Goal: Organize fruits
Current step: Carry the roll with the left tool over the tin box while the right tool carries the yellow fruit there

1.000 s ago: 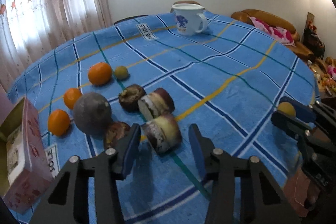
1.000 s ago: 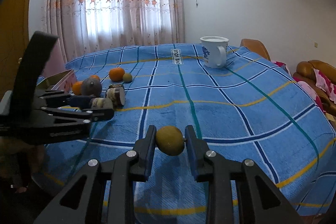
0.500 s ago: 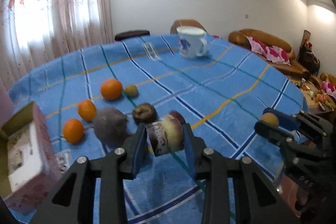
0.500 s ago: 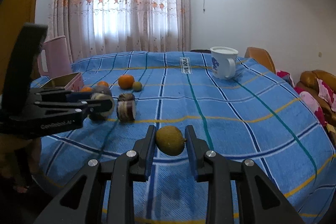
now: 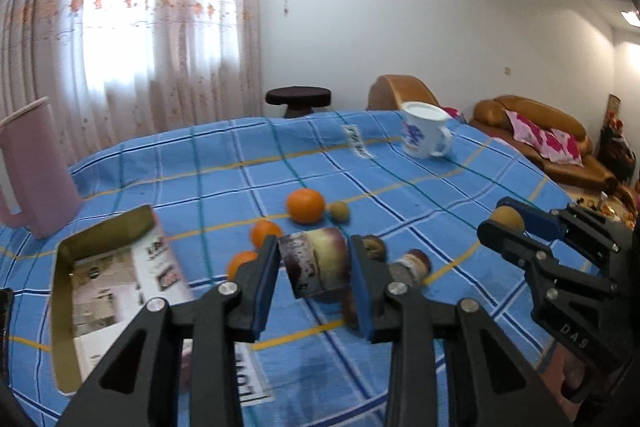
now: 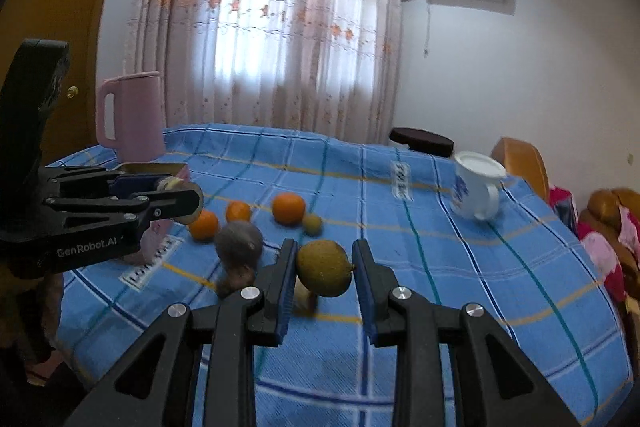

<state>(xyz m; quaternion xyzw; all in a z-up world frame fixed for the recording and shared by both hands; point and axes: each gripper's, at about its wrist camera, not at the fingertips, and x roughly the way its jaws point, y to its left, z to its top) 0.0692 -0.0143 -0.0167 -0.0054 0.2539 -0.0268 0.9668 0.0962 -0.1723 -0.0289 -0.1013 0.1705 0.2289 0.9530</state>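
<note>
My left gripper (image 5: pixel 314 269) is shut on a purple-and-cream cut fruit piece (image 5: pixel 314 267) and holds it above the blue checked tablecloth (image 5: pixel 400 195). My right gripper (image 6: pixel 324 269) is shut on a yellow-green lemon (image 6: pixel 325 267), also held above the cloth. Three oranges (image 5: pixel 305 205) (image 5: pixel 265 233) (image 5: pixel 241 263), a small green fruit (image 5: pixel 338 211), a dark fruit (image 5: pixel 376 247) and another cut piece (image 5: pixel 414 263) lie on the cloth. A grey round fruit (image 6: pixel 239 243) shows in the right wrist view. The open tin box (image 5: pixel 108 291) lies left of the fruits.
A pink jug (image 5: pixel 34 167) stands at the far left. A white mug (image 5: pixel 425 135) stands at the back right of the table. A dark stool (image 5: pixel 298 97) and brown sofas (image 5: pixel 540 143) lie beyond the table.
My left gripper closed on the cut fruit piece, lifted it off the cloth and swung left toward the box. My right gripper rose with the lemon.
</note>
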